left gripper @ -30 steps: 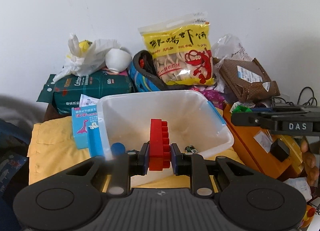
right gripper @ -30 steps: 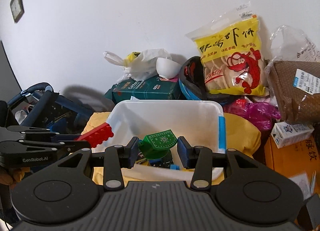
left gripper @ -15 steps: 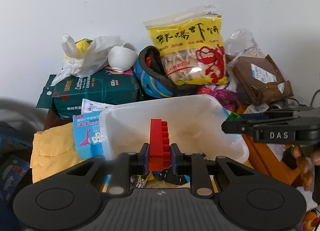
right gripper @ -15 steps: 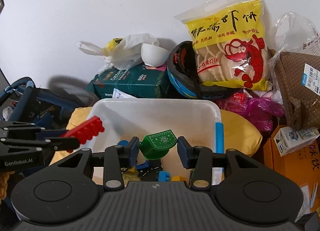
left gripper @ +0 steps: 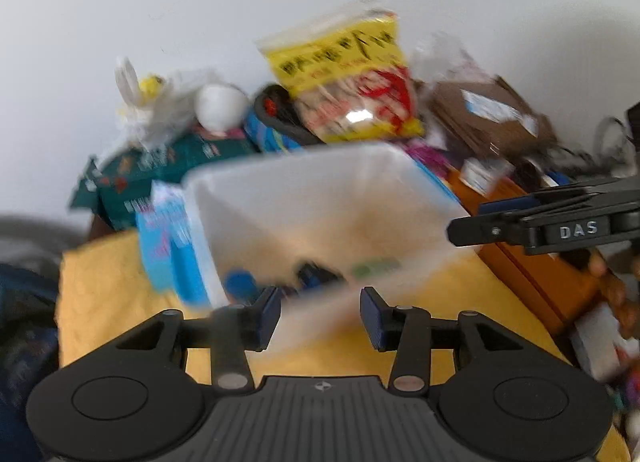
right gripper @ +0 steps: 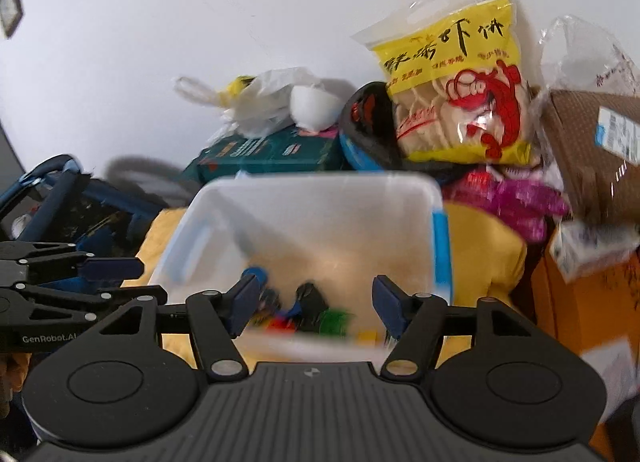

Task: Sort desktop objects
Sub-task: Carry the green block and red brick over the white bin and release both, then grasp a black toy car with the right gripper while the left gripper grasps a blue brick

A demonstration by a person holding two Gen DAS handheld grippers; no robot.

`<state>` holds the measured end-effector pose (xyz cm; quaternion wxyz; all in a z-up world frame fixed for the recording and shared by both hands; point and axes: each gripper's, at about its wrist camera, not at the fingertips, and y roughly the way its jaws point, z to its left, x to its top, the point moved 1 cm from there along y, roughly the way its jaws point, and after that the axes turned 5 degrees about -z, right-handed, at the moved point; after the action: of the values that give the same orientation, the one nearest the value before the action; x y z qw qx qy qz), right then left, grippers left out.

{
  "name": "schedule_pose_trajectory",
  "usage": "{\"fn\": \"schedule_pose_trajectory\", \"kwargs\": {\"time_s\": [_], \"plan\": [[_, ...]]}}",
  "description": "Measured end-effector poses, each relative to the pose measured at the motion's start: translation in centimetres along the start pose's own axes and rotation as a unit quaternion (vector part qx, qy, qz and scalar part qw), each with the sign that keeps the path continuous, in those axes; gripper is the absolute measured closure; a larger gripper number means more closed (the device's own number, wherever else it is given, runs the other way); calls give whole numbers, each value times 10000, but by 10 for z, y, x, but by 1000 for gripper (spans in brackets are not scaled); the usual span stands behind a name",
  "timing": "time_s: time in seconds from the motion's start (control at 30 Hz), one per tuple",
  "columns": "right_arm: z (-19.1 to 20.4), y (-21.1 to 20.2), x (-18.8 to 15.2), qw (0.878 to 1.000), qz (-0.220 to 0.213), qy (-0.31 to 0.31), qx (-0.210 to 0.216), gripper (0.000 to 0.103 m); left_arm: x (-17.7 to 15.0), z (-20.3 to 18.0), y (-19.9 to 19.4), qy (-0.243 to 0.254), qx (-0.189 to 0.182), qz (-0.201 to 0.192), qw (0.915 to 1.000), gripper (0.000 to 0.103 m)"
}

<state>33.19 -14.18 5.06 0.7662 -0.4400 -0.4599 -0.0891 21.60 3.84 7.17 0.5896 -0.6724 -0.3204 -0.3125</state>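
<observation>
both gripper jaws opening, empty, above the white bin (right gripper: 424,186) rim.

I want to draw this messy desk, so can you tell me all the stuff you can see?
bin: one, clear white, middle, on the cloth.
toys: several small, mixed colours, blurred, in the bin's bottom.
cloth: one, yellow, under the bin.
snack bag: one, yellow and red, against the wall.
green box: one, dark green, behind the bin.
white bag: one, on the green box.
bowl: one, white, on the green box.
parcel: one, brown, right.
left tool: black, opening, nothing between its jaws.
right tool: black, opening, nothing gripped.
</observation>
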Motion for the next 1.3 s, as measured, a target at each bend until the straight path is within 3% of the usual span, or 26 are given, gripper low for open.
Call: {"fn": "schedule_pose_trajectory", "kwargs": {"time_s": [0.13, 0.23, 0.37, 0.5, 0.67, 0.97, 1.13, 1.23, 1.3], "plan": [[12, -19, -69, 9995, 193, -252, 96, 37, -71, -24, -19, -6, -132, 139, 9998, 55], [25, -20, -131, 9958, 635, -613, 259, 37, -114, -35, -17, -191, -259, 465, 9984, 55], [34, -9, -176, 9896, 1057, -872, 448, 36, -147, -45, 0, -186, -228, 830, 9961, 55], [37, 5, -182, 9873, 1129, -984, 539, 36, -155, -41, 17, -309, -69, 990, 9946, 55], [43, 13, -185, 9842, 1143, -1205, 622, 36, -152, -35, 19, -367, 212, 866, 9953, 55], [42, 22, -190, 9811, 1255, -1334, 626, 37, -156, -30, 27, -242, -39, 792, 9966, 55], [43, 28, -189, 9800, 1321, -1349, 633, 43, -154, -35, 39, -89, -141, 836, 9964, 55], [44, 29, -189, 9797, 1321, -1360, 643, 54, -158, -37, 38, 115, -165, 782, 9967, 56], [43, 26, -189, 9797, 1323, -1349, 672, 64, -158, -36, 35, 127, -178, 773, 9968, 65]]}}
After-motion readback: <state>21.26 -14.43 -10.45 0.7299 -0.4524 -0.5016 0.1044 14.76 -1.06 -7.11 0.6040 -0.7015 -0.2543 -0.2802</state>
